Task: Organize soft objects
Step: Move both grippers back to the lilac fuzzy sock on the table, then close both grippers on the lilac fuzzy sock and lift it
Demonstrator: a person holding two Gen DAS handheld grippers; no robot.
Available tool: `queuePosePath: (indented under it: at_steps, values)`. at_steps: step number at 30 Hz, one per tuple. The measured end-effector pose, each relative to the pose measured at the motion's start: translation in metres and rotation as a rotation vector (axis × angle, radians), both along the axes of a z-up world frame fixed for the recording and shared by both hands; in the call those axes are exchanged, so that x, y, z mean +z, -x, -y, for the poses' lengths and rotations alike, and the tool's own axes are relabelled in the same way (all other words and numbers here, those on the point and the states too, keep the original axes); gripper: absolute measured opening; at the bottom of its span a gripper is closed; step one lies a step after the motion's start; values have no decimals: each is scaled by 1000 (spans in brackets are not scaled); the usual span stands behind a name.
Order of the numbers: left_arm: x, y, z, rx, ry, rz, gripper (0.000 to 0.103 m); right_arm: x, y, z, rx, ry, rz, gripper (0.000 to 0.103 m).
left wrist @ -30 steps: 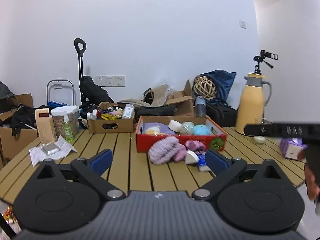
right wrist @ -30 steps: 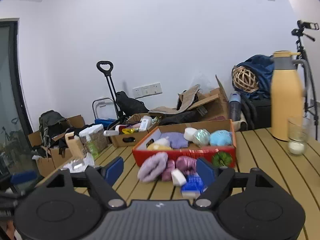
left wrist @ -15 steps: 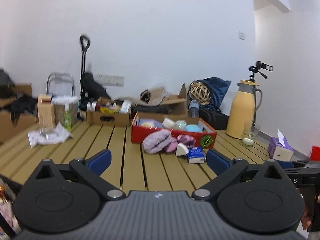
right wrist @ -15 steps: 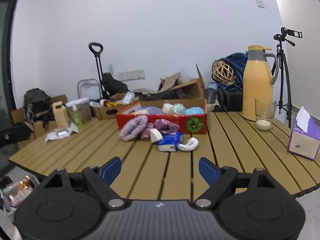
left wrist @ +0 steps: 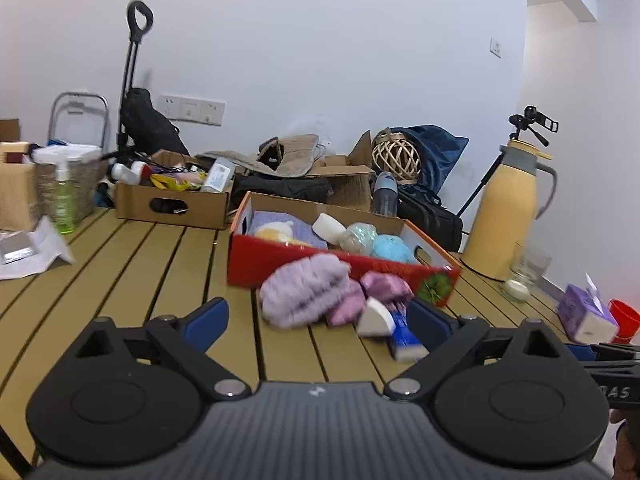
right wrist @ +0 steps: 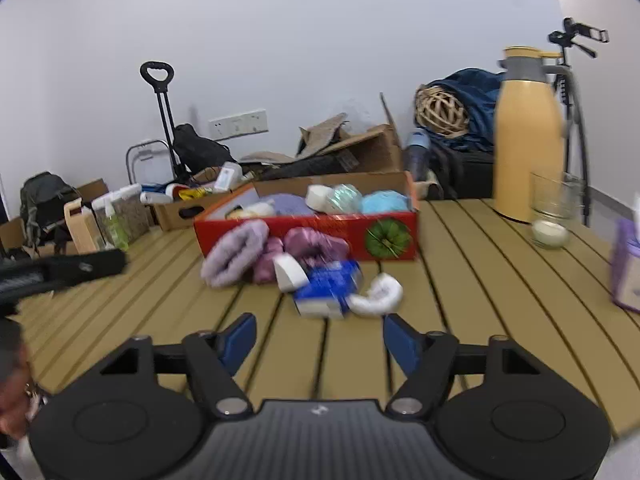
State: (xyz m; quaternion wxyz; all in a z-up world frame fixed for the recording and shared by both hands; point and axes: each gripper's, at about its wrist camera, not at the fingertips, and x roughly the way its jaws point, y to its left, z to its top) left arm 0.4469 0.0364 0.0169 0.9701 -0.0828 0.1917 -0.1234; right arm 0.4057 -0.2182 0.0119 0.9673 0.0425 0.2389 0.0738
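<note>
Both tools empty, jaws narrowing: left tool [left wrist: 316, 314] w/ lilac plush [left wrist: 306, 286] just ahead, right tool [right wrist: 318, 338] facing blue pack [right wrist: 328, 286] on bench [right wrist: 460, 280]; approach low, centre one item, then lift into red box [right wrist: 308, 228].

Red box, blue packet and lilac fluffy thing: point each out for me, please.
Red box [right wrist: 312, 236], right wrist view, on its red front wall.
Blue packet [right wrist: 328, 286], right wrist view, on its blue top face.
Lilac fluffy thing [left wrist: 306, 290], left wrist view, on the middle of its fuzzy body.
</note>
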Motion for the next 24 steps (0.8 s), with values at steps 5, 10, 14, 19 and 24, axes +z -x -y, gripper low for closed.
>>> queuePosePath:
  at_steps: [5, 10, 14, 19, 24]
  values:
    - [-17, -92, -6, 87, 61, -90, 84, 18, -73, -16, 47, -55, -18, 60]
    - [-55, -135, -44, 65, 362, -247, 79, 19, -150, -50, 90, -33, -38, 54]
    - [-74, -145, -59, 62, 533, -281, 79, -1, -201, -71, 109, -90, -105, 50]
    - [-81, -153, -52, 23, 531, -315, 65, -30, -226, -81, 139, -146, -189, 23]
    - [-86, -152, -41, 4, 513, -356, 40, -38, -218, -74, 147, -223, -165, 17]
